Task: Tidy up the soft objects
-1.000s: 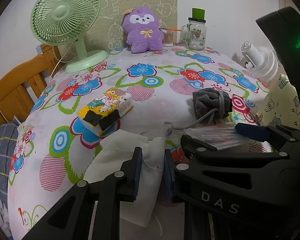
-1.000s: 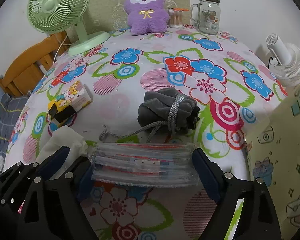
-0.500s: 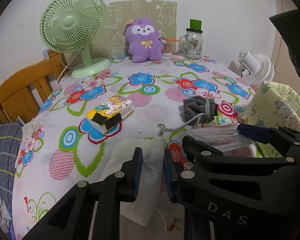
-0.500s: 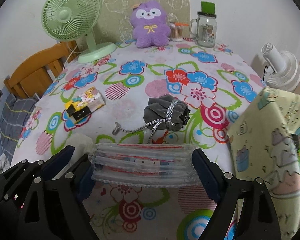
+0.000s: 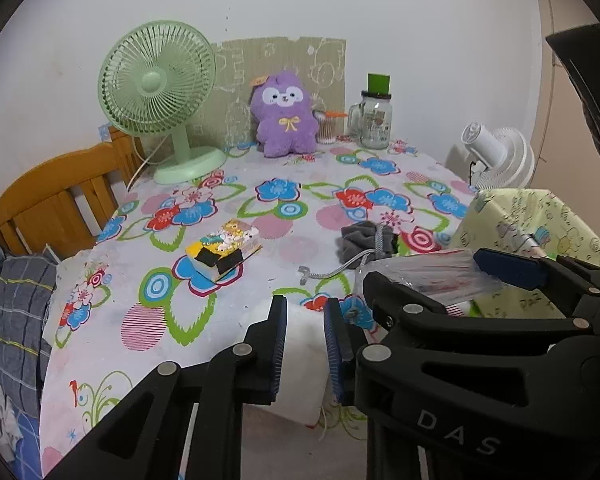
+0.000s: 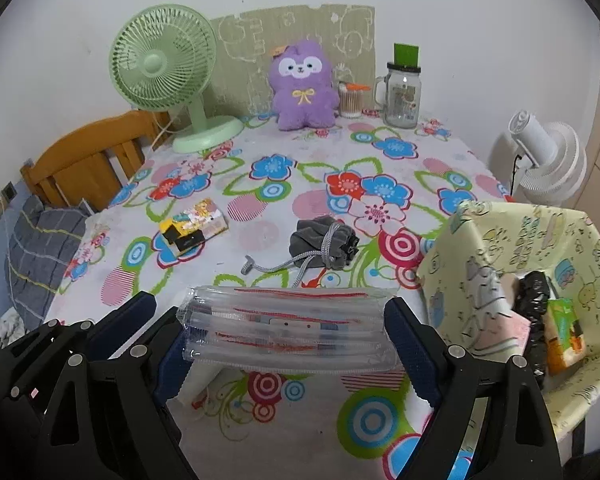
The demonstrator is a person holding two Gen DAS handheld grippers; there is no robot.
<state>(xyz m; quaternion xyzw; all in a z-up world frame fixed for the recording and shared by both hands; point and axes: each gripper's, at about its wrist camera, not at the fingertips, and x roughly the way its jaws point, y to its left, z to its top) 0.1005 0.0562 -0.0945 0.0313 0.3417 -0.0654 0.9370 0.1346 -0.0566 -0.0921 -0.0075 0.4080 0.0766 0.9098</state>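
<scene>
My left gripper (image 5: 305,309) is shut on a white cloth (image 5: 302,364) that hangs from its blue pads above the near table edge. In the right wrist view my right gripper (image 6: 286,340) holds a clear plastic packet (image 6: 284,322) with red lines, one pad pressed on each end, lifted off the table. That packet (image 5: 428,272) and the right gripper's blue pad (image 5: 508,266) also show in the left wrist view. A grey drawstring pouch (image 6: 324,242) and a cartoon-printed sponge pack (image 6: 192,226) lie on the flowered tablecloth (image 6: 268,236). A purple plush (image 6: 304,84) sits at the back.
A yellow-green fabric bin (image 6: 500,256) stands at the table's right edge, holding a black item and a green packet. A green fan (image 6: 168,64), a glass jar (image 6: 402,96) and a cotton-swab tub stand at the back. A white fan (image 6: 548,160) is right, a wooden frame (image 6: 84,152) left.
Both grippers have risen and drawn back from the table with the cloth and the packet still held. The fabric bin has come into view on the right.
</scene>
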